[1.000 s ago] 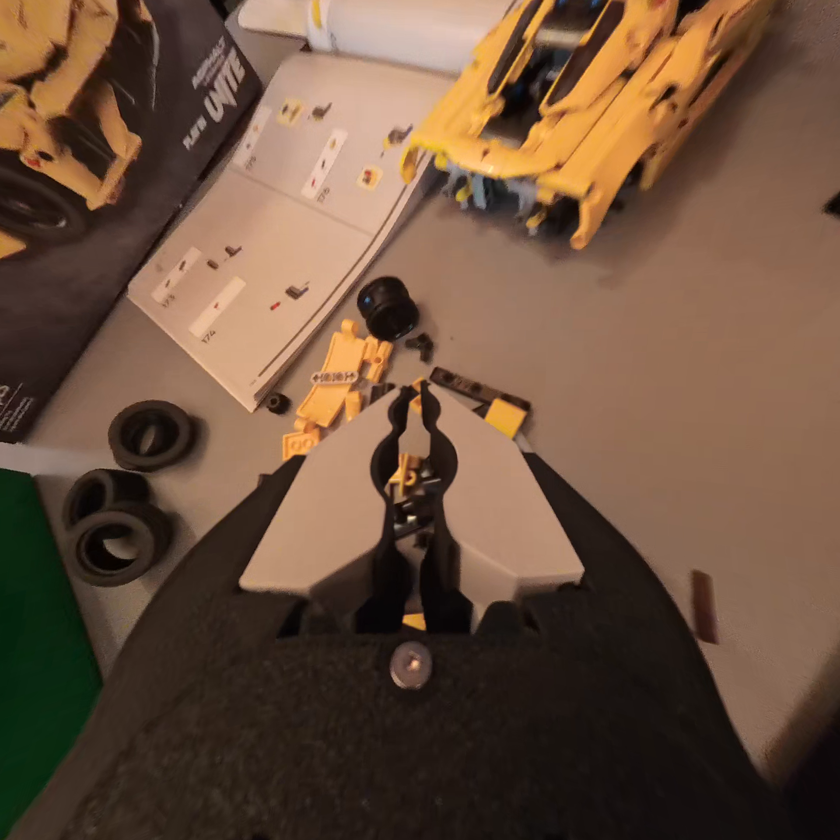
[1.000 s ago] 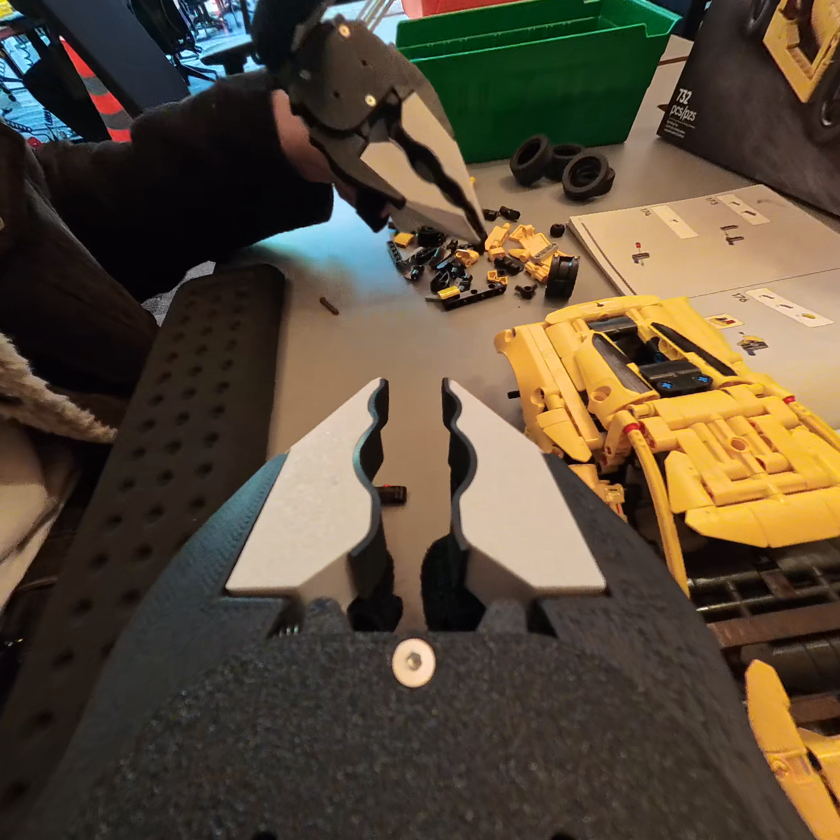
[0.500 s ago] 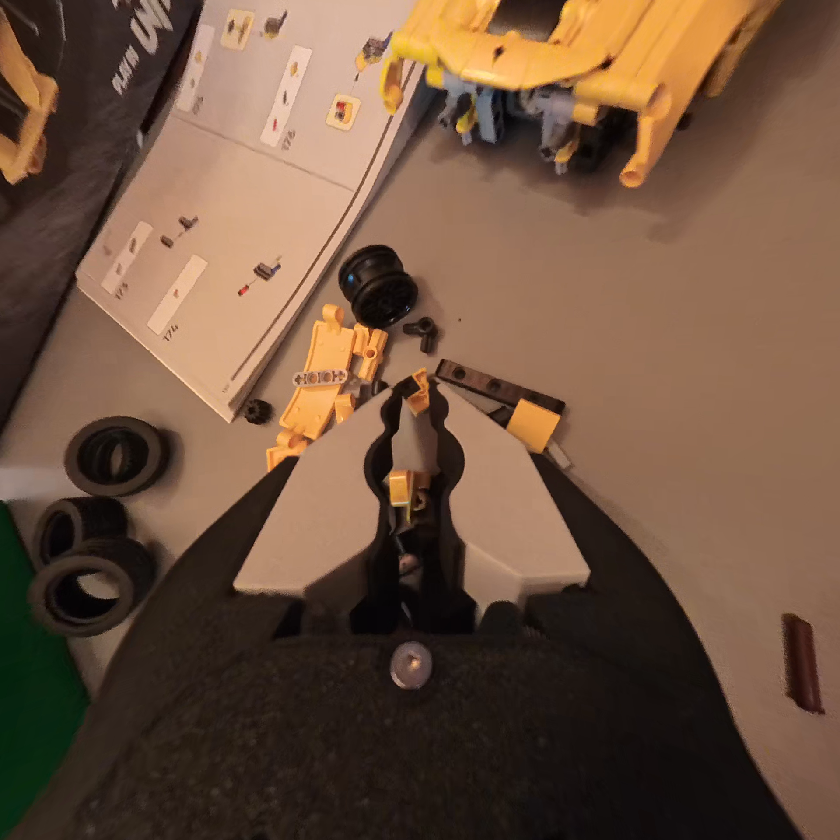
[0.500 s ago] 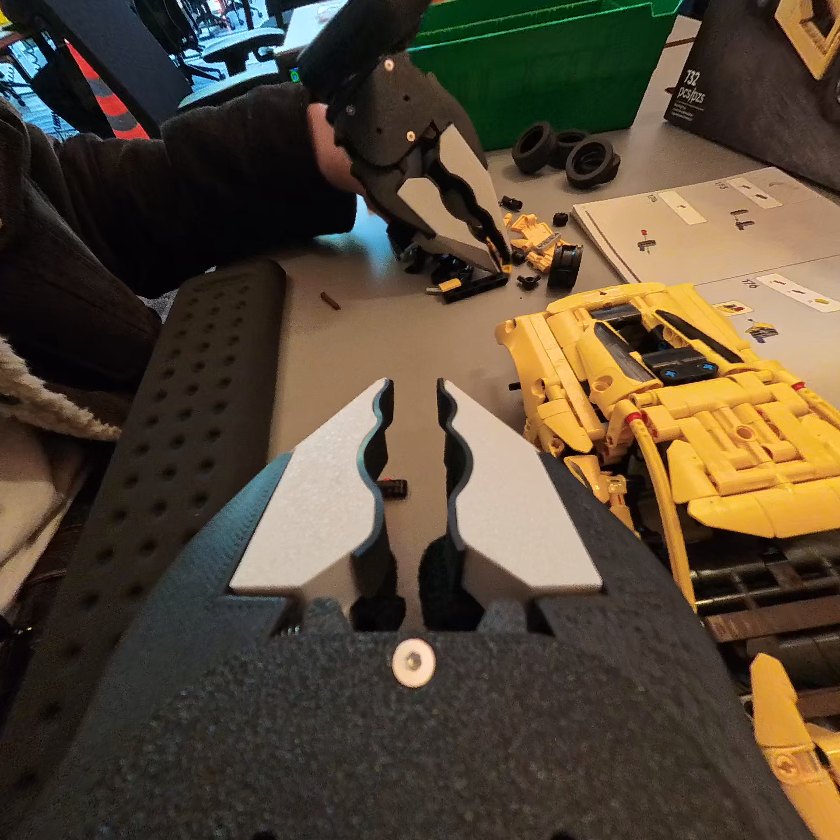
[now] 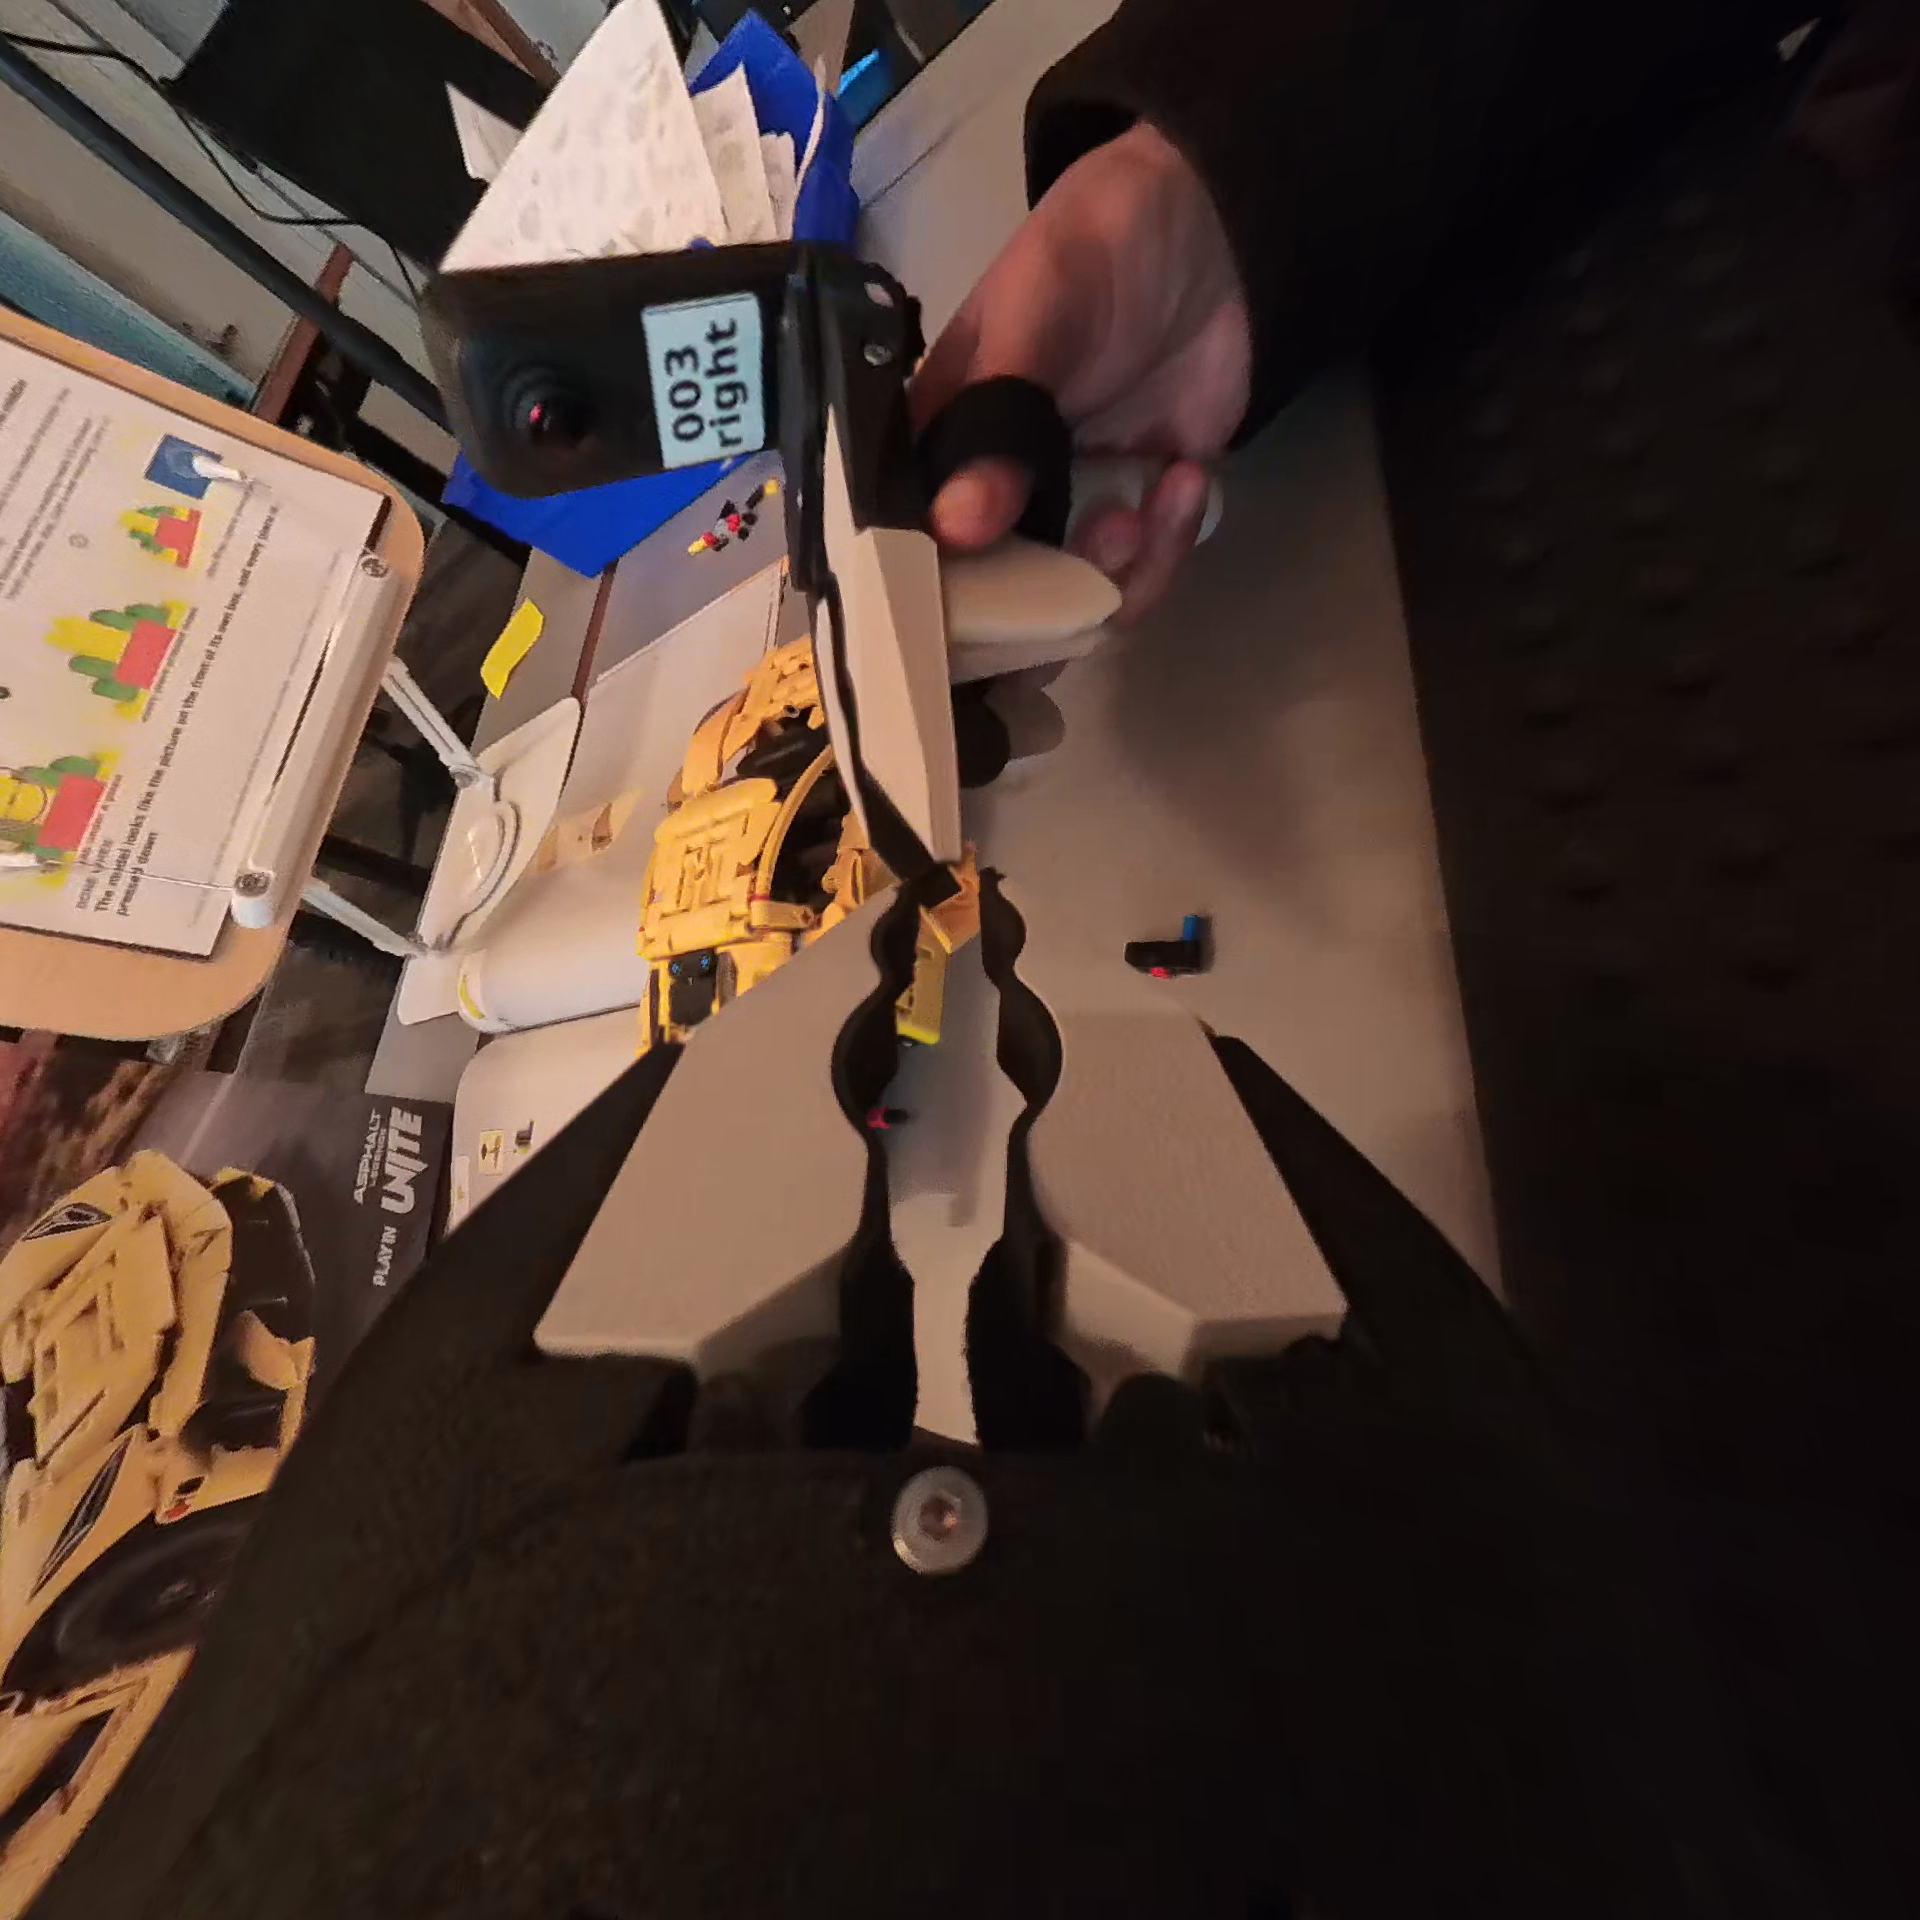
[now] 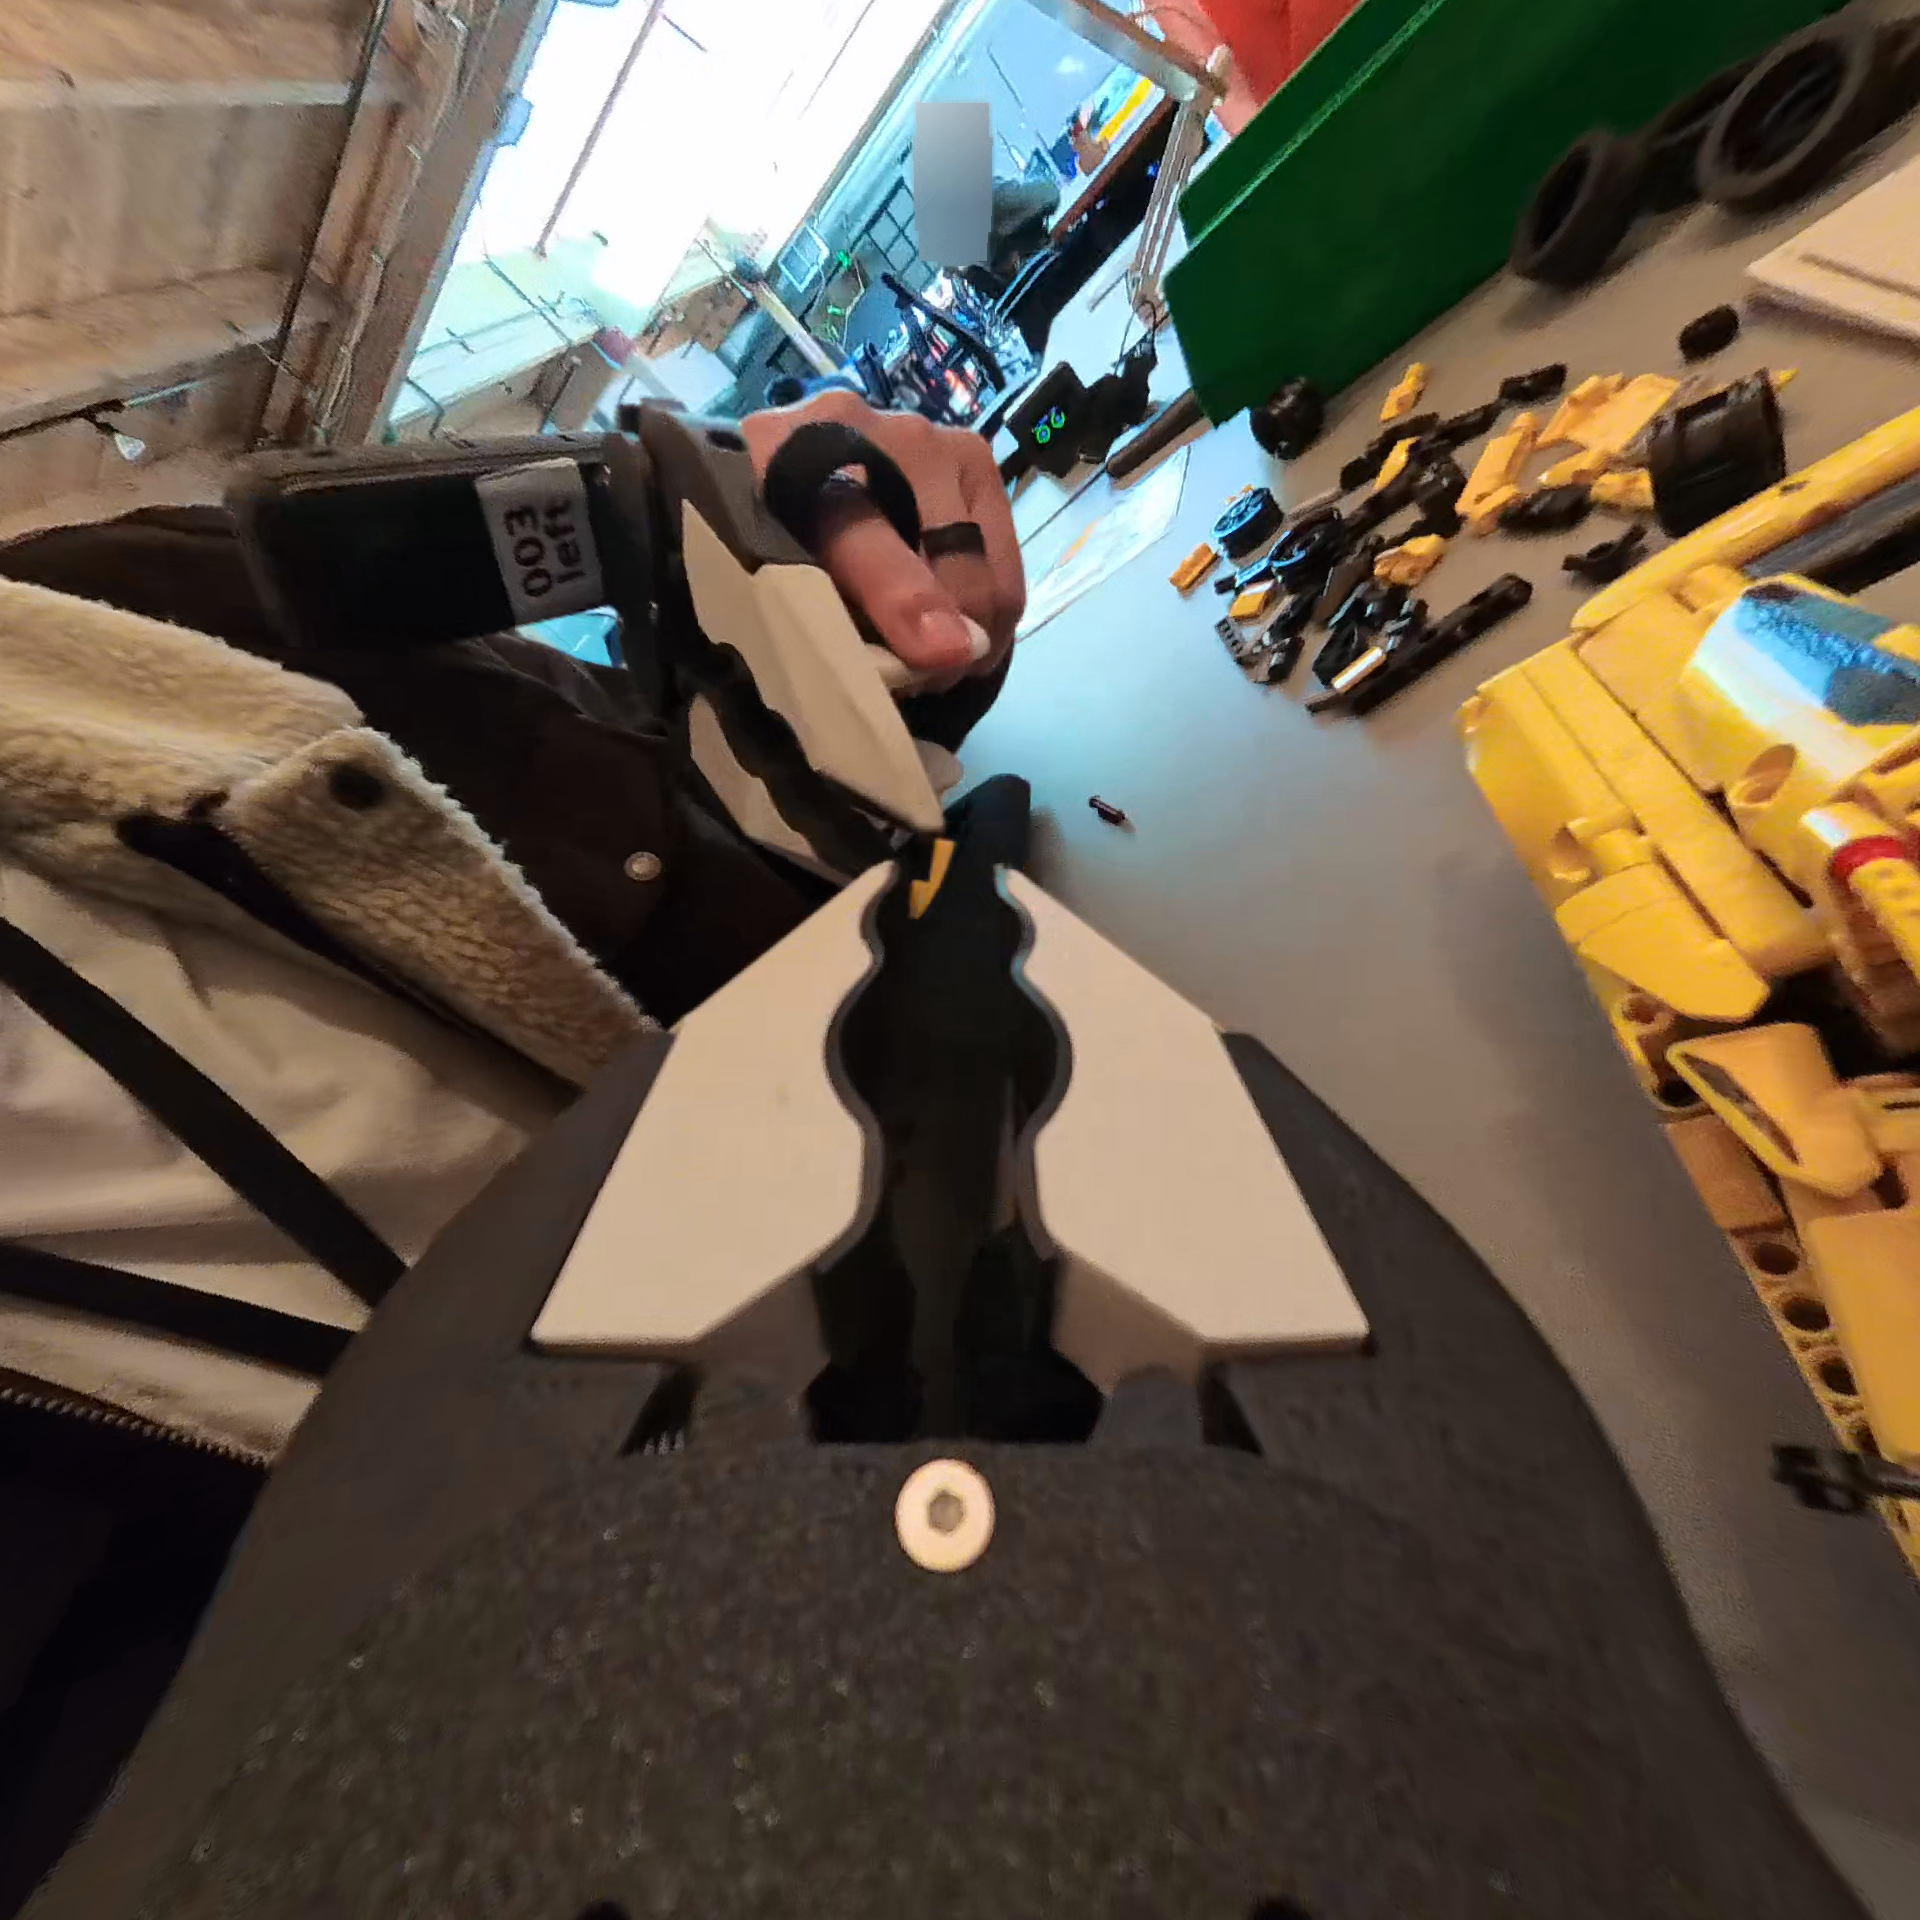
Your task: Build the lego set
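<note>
My left gripper [image 5: 940,904] is shut on a small yellow lego piece [image 5: 925,982] and holds it above the grey table. My right gripper [image 5: 930,873] comes in from above, and its tips meet the piece's far end. In the right wrist view the yellow piece [image 6: 928,888] sits between the tips of my right gripper [image 6: 948,878]. Its jaws stand slightly apart, wider than the piece. The left gripper [image 6: 925,826] reaches in from the upper left. The part-built yellow car [image 6: 1714,831] lies on the right and also shows in the left wrist view [image 5: 717,883].
A pile of loose yellow and black pieces [image 6: 1403,561] lies beyond the car, with black tyres [image 6: 1683,156] and a green bin [image 6: 1403,208] behind. A black-blue pin [image 5: 1169,951] and a dark pin [image 6: 1109,810] lie on the table. The set's box [image 5: 156,1351] is at the left. My left and right fingertips are right by each other.
My left gripper lifted the yellow piece off the pile and turned towards the right gripper. The right gripper rose from the table and came tip to tip with it.
</note>
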`<act>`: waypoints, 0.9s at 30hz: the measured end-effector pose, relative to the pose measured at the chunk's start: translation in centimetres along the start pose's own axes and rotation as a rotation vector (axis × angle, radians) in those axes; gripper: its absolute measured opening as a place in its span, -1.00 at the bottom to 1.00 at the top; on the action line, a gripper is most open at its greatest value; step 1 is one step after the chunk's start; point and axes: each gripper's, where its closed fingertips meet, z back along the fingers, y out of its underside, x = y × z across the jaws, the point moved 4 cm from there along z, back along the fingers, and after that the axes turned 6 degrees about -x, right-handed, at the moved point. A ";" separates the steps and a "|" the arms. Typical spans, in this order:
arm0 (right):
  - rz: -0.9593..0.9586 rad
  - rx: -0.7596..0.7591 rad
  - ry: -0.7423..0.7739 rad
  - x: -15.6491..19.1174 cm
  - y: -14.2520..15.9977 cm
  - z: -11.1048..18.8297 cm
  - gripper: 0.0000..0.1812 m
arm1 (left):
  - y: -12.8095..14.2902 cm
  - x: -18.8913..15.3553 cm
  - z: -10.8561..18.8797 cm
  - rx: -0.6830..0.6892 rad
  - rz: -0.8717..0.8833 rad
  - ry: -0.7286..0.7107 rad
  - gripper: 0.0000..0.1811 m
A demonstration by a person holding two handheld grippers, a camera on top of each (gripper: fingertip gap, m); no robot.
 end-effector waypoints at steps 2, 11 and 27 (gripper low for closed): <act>-0.002 0.011 -0.016 0.2 0.1 0.1 -0.95 | 0.0 0.0 -0.3 0.012 -0.014 -0.005 -0.88; 0.011 -0.133 -0.042 0.8 -2.1 1.6 -0.97 | -0.3 2.2 0.2 -0.201 0.627 -0.209 -0.82; 0.134 -0.110 -0.013 1.1 -1.8 1.3 -0.97 | 0.8 1.2 -0.1 -0.596 1.111 -0.259 -0.80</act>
